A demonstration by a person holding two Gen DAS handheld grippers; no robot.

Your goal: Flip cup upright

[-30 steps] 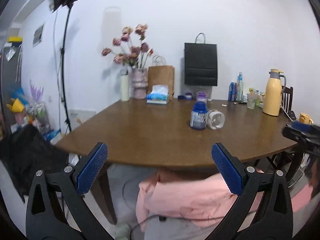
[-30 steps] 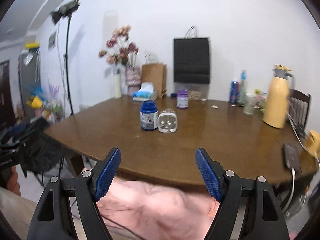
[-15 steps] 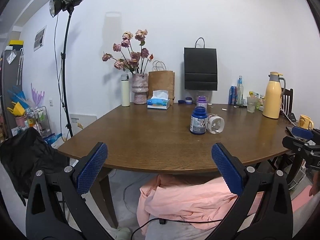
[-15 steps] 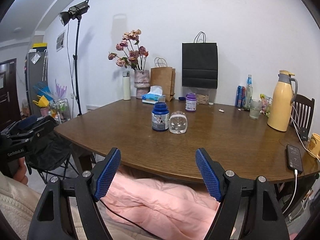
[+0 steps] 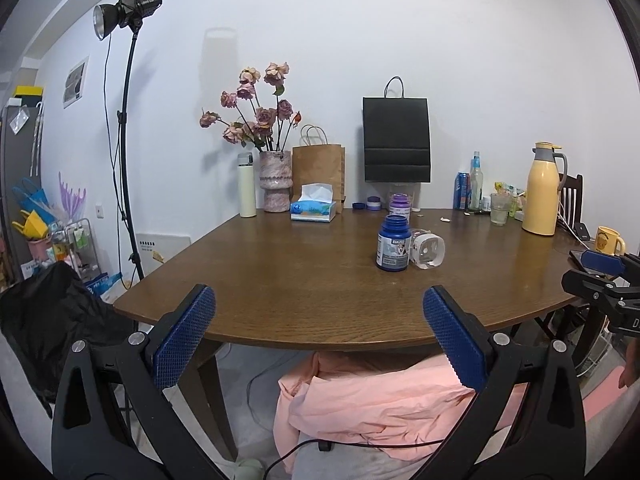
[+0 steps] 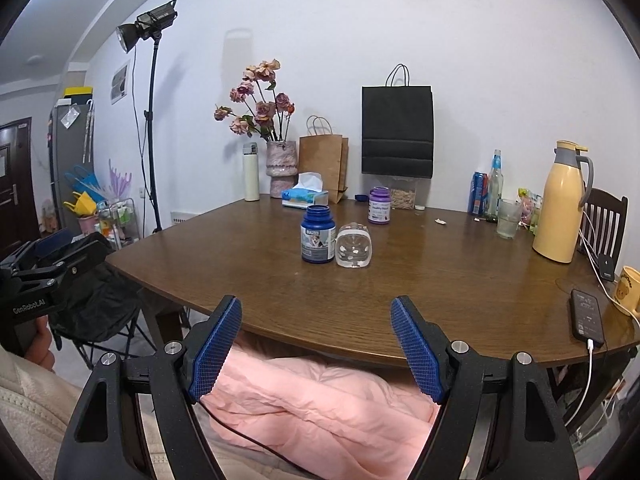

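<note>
A clear glass cup point(image 6: 353, 247) lies on its side on the brown wooden table point(image 6: 420, 292), its base toward me, right beside a blue jar point(image 6: 318, 233). In the left wrist view the cup point(image 5: 429, 248) shows its open mouth, right of the blue jar point(image 5: 393, 249). My right gripper point(image 6: 316, 348) is open and empty, off the table's near edge, well short of the cup. My left gripper point(image 5: 320, 330) is open and empty, also off the near edge.
On the table stand a purple jar point(image 6: 379, 210), tissue box point(image 6: 304, 197), flower vase point(image 6: 282, 168), paper bags, yellow thermos point(image 6: 561, 218), glass point(image 6: 508, 218), bottles, a yellow mug point(image 6: 628, 290) and a charging phone point(image 6: 587, 316). Pink cloth point(image 6: 320, 396) lies below the edge.
Both views have steadied and tilted slightly downward; the cup and jar have not moved. Both grippers stay open.
</note>
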